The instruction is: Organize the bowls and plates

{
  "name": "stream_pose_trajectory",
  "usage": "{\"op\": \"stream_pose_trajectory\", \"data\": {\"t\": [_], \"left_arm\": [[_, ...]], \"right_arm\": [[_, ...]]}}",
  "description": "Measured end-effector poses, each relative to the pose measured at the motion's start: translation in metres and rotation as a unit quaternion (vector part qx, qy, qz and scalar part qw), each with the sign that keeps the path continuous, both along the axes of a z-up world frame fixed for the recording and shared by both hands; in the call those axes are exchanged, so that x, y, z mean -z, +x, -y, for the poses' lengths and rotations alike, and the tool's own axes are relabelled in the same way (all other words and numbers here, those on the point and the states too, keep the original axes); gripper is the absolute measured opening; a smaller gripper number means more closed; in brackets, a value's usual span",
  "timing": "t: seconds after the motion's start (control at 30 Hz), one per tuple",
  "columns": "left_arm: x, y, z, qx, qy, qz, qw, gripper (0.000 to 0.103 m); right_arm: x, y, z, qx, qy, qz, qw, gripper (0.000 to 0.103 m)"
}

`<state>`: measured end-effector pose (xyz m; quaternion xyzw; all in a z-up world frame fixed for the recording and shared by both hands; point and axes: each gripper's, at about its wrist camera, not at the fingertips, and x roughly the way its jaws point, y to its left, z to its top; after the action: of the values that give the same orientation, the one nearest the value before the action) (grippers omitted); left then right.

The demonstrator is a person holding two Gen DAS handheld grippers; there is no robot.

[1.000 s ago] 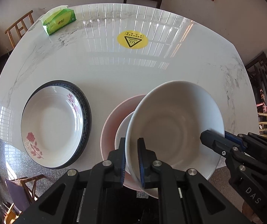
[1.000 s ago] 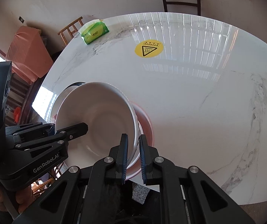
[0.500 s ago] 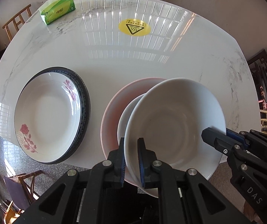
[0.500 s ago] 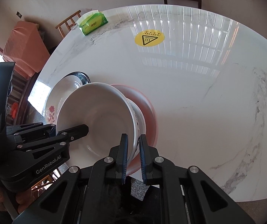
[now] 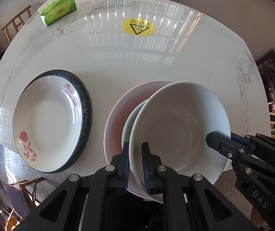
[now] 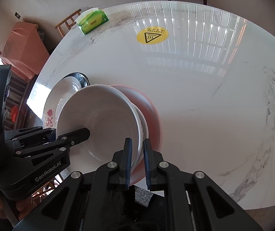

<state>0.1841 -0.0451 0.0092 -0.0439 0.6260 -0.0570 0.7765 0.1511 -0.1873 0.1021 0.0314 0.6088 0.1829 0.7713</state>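
Both grippers pinch the big white bowl (image 5: 179, 127) by opposite rims: left gripper (image 5: 135, 165), right gripper (image 6: 137, 159), fingers clamped tight. It hangs tilted near the table (image 5: 118, 67)'s near edge, hiding most of the smaller bowl (image 5: 132, 121) and pink plate (image 5: 118, 115) beneath.

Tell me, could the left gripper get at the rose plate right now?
Probably not yet. The left gripper is shut on the white bowl, shared with the right gripper. The rose plate itself lies uncovered.

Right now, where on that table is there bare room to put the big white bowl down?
Free: the table between the yellow sticker and the dishes, and its right side. Crowded: the near edge, with the rose plate beside the pink plate under the white bowl.
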Motion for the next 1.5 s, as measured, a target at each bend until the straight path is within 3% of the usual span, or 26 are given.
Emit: {"op": "stream_pose_trajectory", "data": {"t": [0.2,0.37,0.5,0.9,1.03,1.27,1.5], "left_arm": [[0.000,-0.001,0.006,0.015,0.019,0.012,0.9996,0.014],[-0.001,-0.005,0.012,0.037,0.036,0.019,0.9985,0.022],[-0.006,-0.009,0.019,0.052,0.057,0.038,0.9963,0.041],[-0.027,-0.016,-0.029,0.022,-0.034,0.052,0.9978,0.042],[-0.019,-0.020,-0.059,-0.013,-0.071,0.042,0.9965,0.042],[0.004,-0.019,-0.079,-0.039,-0.076,0.015,0.9962,0.042],[0.007,-0.015,-0.072,-0.037,-0.074,0.018,0.9964,0.043]], "right_arm": [[0.004,0.001,0.000,0.000,-0.005,-0.003,1.000,0.011],[0.004,0.001,0.000,0.002,0.002,-0.001,1.000,0.012],[0.002,-0.001,0.000,0.002,0.012,0.005,1.000,0.014],[-0.013,-0.011,0.028,0.031,0.072,0.044,0.996,0.017],[-0.007,-0.018,0.037,0.033,0.044,0.059,0.997,0.017],[0.010,-0.013,0.035,0.031,0.038,0.039,0.998,0.017],[0.019,-0.008,0.025,0.028,0.018,0.024,0.999,0.017]]}}
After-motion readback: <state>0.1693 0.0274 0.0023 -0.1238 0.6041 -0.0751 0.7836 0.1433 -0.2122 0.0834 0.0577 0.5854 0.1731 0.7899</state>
